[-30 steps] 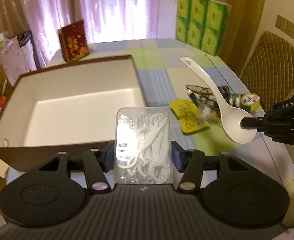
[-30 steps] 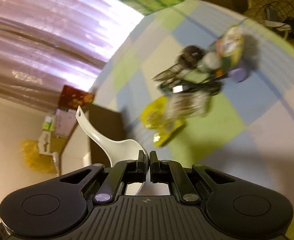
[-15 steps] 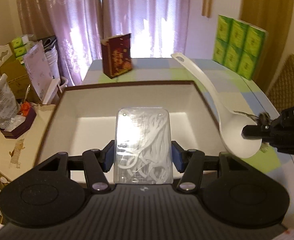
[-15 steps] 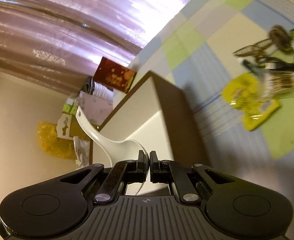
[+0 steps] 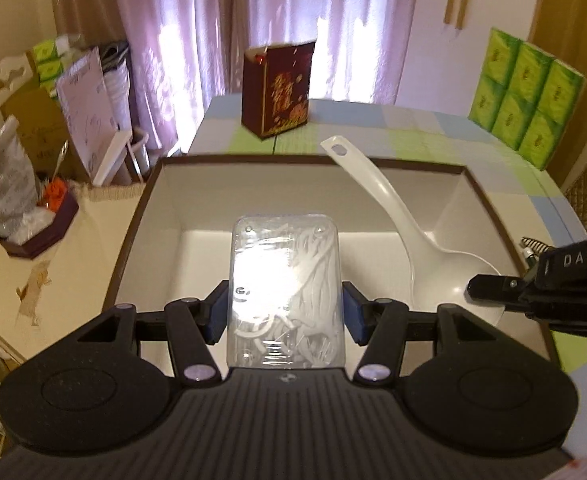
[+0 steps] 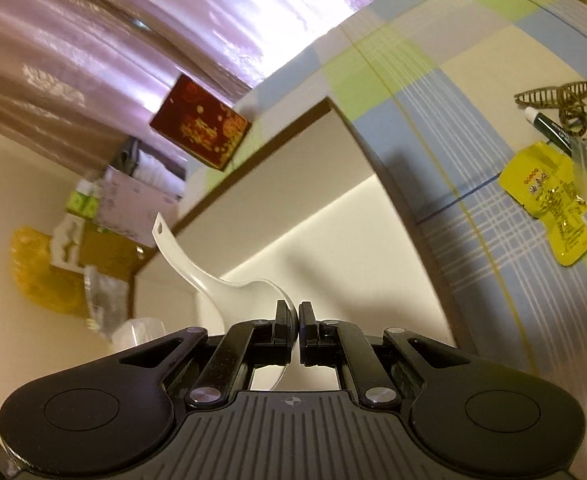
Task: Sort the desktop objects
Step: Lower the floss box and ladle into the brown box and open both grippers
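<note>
My left gripper is shut on a clear plastic box of white floss picks, held over the near part of an open brown box with a white inside. A white rice spoon hangs over the box's right side, its handle pointing away. My right gripper pinches the spoon's bowl rim from the right. In the right wrist view the right gripper is shut on the spoon, above the same box.
A dark red gift box stands behind the open box. Green tissue packs sit at the table's far right. A yellow packet, a tube and hair clips lie on the checked cloth right of the box. Clutter fills the floor left.
Both grippers have moved left from the pile of small items to above the open box, carrying the floss box and the spoon. The spoon now hangs over the box's inside.
</note>
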A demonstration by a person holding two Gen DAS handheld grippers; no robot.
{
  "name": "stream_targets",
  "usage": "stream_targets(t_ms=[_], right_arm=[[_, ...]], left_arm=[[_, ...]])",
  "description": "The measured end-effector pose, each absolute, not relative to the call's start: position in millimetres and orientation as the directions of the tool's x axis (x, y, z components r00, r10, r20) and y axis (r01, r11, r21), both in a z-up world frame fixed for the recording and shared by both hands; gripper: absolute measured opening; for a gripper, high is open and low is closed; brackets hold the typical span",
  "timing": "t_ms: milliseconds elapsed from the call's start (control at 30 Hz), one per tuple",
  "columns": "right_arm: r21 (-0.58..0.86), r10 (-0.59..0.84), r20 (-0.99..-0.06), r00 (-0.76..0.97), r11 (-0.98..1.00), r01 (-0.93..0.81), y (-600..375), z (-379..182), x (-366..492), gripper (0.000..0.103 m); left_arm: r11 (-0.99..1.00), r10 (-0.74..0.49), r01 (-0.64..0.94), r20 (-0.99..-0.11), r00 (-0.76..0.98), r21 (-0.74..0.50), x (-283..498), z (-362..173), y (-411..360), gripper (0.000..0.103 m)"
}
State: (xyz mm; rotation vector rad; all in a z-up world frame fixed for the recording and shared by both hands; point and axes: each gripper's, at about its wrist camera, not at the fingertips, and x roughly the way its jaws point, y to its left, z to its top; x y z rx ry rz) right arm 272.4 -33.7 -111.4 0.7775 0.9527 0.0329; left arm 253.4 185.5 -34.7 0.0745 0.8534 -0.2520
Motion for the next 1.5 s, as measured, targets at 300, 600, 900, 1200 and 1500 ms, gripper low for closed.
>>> stream_targets(t_ms=[300,600,900,1200,1500], right_arm=[[0.440,0.240,-0.801,0.549,0.858,0.266,5.7,-134.4,281.4,0.000],[0.326,0.174,-0.850,0.497,0.915,0.237,26.5,-153.7,285.8,0.000],[0.300,0.170,-0.868,0.467,0.929,0.219,28.0,-159.3,287.5,0.001],[0.295,0.185,-0.852,0.490,0.943,0.157,27.0,-146.8,285.1,0.064],[0.277,0.204,-0.847,0.492,0.958,0.079,32.0,-136.8,281.3,0.082]], left_arm=[[0.966,-0.177,0.254,-0.827,0.535,-0.042,276.6,-71.1,187.7,0.052],[0.956,-0.146,0.293,-0.890,0.433,-0.014,286.9,-95.0,180.3,0.052],[0.948,-0.153,0.316,-0.908,0.390,-0.025,290.2,-101.7,179.6,0.053],[0.950,-0.138,0.312,-0.902,0.408,-0.004,291.0,-92.4,187.5,0.079],[0.952,-0.126,0.306,-0.901,0.414,0.008,286.4,-87.4,191.5,0.086]])
